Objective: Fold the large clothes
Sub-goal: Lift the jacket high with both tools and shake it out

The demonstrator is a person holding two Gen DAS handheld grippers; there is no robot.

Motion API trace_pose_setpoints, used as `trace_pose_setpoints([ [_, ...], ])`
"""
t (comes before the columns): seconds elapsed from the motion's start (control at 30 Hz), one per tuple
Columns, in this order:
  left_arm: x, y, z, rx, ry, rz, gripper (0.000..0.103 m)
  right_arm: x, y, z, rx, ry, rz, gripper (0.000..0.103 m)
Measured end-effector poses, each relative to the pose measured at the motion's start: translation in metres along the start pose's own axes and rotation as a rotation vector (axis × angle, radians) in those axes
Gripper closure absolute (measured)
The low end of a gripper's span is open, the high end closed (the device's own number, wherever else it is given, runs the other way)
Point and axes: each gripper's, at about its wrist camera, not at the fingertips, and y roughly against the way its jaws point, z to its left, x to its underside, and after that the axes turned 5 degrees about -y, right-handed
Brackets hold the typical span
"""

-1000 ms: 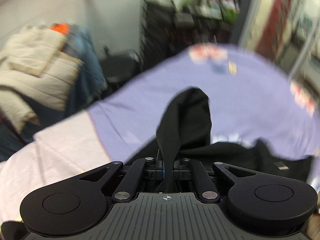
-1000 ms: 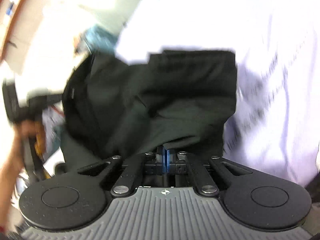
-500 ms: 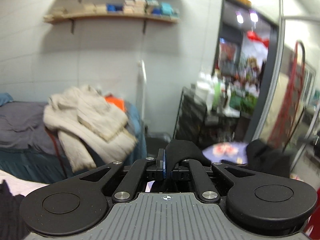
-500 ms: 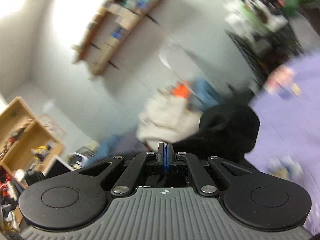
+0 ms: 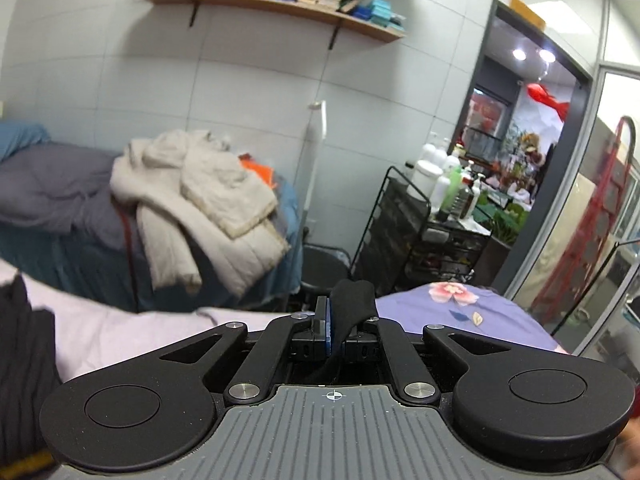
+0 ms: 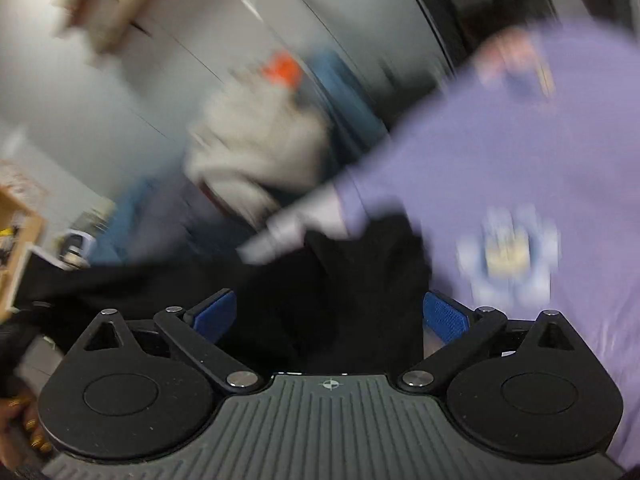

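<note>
A fold of the black garment sticks up between the pads of my left gripper, which is shut on it and held high over the bed. More black cloth hangs at the left edge of that view. In the blurred right wrist view my right gripper has its jaws opening wide, blue pads far apart. The black garment lies loose in front of and below them, not pinched, on the purple floral sheet.
A cream jacket lies piled on a grey and blue bed behind. A black wire cart with bottles stands at the right by a doorway. The purple floral sheet and a pale pink sheet cover the work surface. A hand shows at the lower left.
My left gripper rose with the black garment, so the room came into view. My right gripper went from shut on the garment to wide open, and the cloth dropped away from its pads.
</note>
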Motion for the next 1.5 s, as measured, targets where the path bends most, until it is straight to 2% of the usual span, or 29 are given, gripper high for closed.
trace_pose_setpoints([
  [0.07,0.007,0.002,0.007,-0.011,0.027,0.014,0.064,0.034,-0.045,-0.020,0.010,-0.118,0.092,0.011],
  [0.13,0.010,0.007,0.015,-0.019,0.047,0.019,0.063,0.046,-0.081,-0.032,0.067,-0.265,0.141,0.011],
  [0.23,0.015,0.014,0.021,-0.035,0.034,0.027,0.063,0.053,-0.124,-0.046,0.084,-0.463,0.182,0.010],
  [0.3,0.019,0.016,0.023,-0.034,0.038,0.031,0.064,0.058,-0.148,-0.051,0.073,-0.510,0.213,0.010],
  [0.33,0.021,0.016,0.024,-0.038,0.038,0.031,0.064,0.058,-0.159,-0.051,0.095,-0.528,0.243,0.011],
  [0.37,0.024,0.017,0.023,-0.046,0.035,0.032,0.064,0.061,-0.170,-0.051,0.097,-0.525,0.272,0.018],
  [0.4,0.025,0.017,0.024,-0.053,0.032,0.035,0.064,0.063,-0.177,-0.050,0.082,-0.504,0.297,0.059],
  [0.43,0.027,0.018,0.024,-0.065,0.027,0.035,0.063,0.065,-0.177,-0.048,0.081,-0.487,0.308,0.089],
  [0.47,0.027,0.020,0.025,-0.082,0.020,0.027,0.063,0.066,-0.172,-0.044,0.098,-0.456,0.295,0.089],
  [0.57,0.017,0.028,0.034,-0.120,0.019,0.001,0.063,0.061,-0.133,-0.017,0.117,-0.232,0.168,0.092],
  [0.73,-0.013,0.064,0.061,-0.154,0.080,-0.111,0.063,0.046,-0.008,0.059,-0.001,0.222,-0.158,0.095],
  [0.87,-0.041,0.110,0.064,-0.154,0.096,-0.250,0.062,0.026,0.102,0.098,-0.240,0.312,-0.292,0.096],
  [1.0,-0.072,0.161,0.054,-0.174,0.061,-0.409,0.062,0.017,0.193,0.122,-0.424,0.421,-0.428,0.096],
  [1.17,-0.111,0.204,0.041,-0.215,-0.017,-0.559,0.063,-0.003,0.268,0.133,-0.614,0.488,-0.568,0.097],
  [1.23,-0.122,0.205,0.042,-0.224,-0.032,-0.591,0.063,-0.024,0.278,0.134,-0.640,0.469,-0.598,0.098],
  [1.3,-0.129,0.189,0.049,-0.220,-0.028,-0.575,0.063,-0.045,0.270,0.131,-0.593,0.466,-0.635,0.098],
  [1.33,-0.130,0.173,0.053,-0.214,-0.028,-0.543,0.063,-0.060,0.257,0.129,-0.558,0.443,-0.633,0.097],
  [1.4,-0.126,0.127,0.064,-0.255,-0.022,-0.444,0.063,-0.085,0.226,0.121,-0.499,0.396,-0.591,0.098],
  [1.47,-0.111,0.074,0.081,-0.279,0.006,-0.327,0.063,-0.106,0.155,0.111,-0.389,0.397,-0.573,0.097],
  [1.5,-0.101,0.050,0.090,-0.272,0.041,-0.266,0.061,-0.115,0.126,0.107,-0.325,0.389,-0.549,0.092],
])
